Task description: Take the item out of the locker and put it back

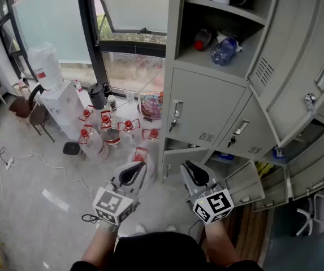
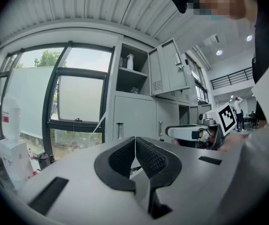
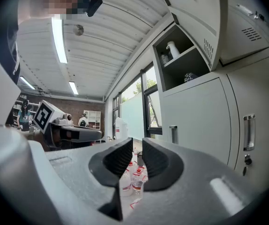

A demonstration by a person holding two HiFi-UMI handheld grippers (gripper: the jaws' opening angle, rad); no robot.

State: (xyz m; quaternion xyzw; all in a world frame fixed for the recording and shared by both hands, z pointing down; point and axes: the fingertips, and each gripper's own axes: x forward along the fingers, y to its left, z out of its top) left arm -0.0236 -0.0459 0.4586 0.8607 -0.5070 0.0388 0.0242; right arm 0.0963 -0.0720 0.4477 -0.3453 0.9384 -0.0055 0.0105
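The grey locker's top compartment (image 1: 218,33) stands open, its door (image 1: 292,55) swung out to the right. Inside lie a clear blue bottle (image 1: 225,49) and a red-capped item (image 1: 202,39). A white bottle (image 3: 173,49) stands on the shelf above. Both grippers hang low in front of the person, well below and short of that compartment. My left gripper (image 1: 133,171) (image 2: 135,142) is shut with nothing in it. On my right gripper (image 1: 193,171) (image 3: 137,146) the jaws stand a narrow gap apart, and nothing is between them.
Several red-capped water jugs (image 1: 111,131) stand on the floor left of the locker, by a water dispenser (image 1: 51,78) and a chair (image 1: 29,109). Lower locker doors (image 1: 243,185) hang open at the right. A cable (image 1: 43,162) trails across the floor.
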